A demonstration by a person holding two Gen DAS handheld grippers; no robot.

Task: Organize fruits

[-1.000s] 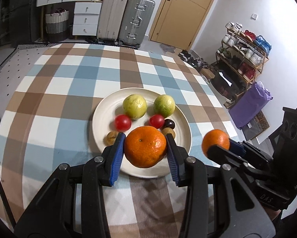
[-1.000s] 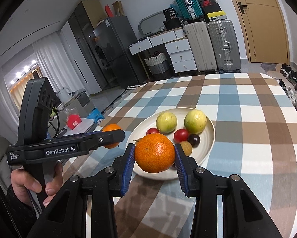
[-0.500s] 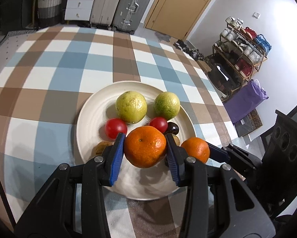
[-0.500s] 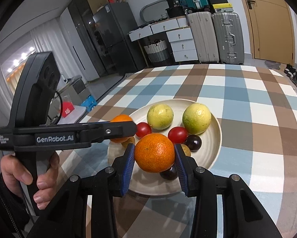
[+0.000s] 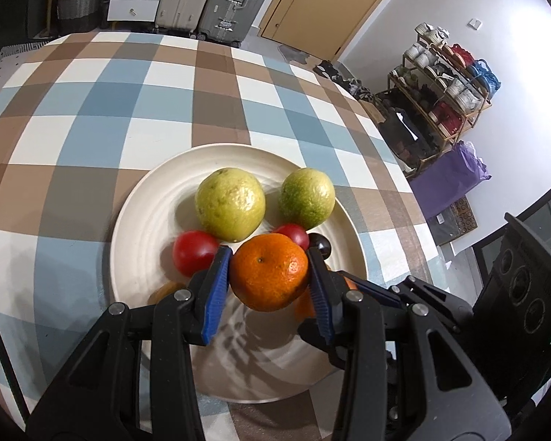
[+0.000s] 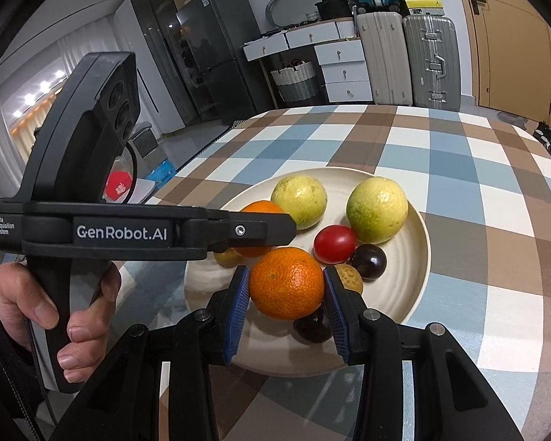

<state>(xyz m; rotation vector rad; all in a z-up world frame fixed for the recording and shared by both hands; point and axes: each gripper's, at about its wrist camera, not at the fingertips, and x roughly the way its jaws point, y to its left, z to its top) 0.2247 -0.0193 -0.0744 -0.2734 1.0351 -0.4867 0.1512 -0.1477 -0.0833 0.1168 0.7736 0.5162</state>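
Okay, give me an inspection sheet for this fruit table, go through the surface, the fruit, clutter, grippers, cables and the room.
Surface: round table with a checked cloth, a white plate on it.
Job's things: two green fruits, two red tomatoes, dark round fruits and small brownish ones lie on the plate; two oranges are held over it.
Clutter: nothing seen on the cloth.
Grippers: left gripper shut on an orange; right gripper shut on another orange.
Cables: a dark cord behind the left gripper's handle.
Surroundings: suitcases, drawers, basket, fridge, wooden door, shoe rack.
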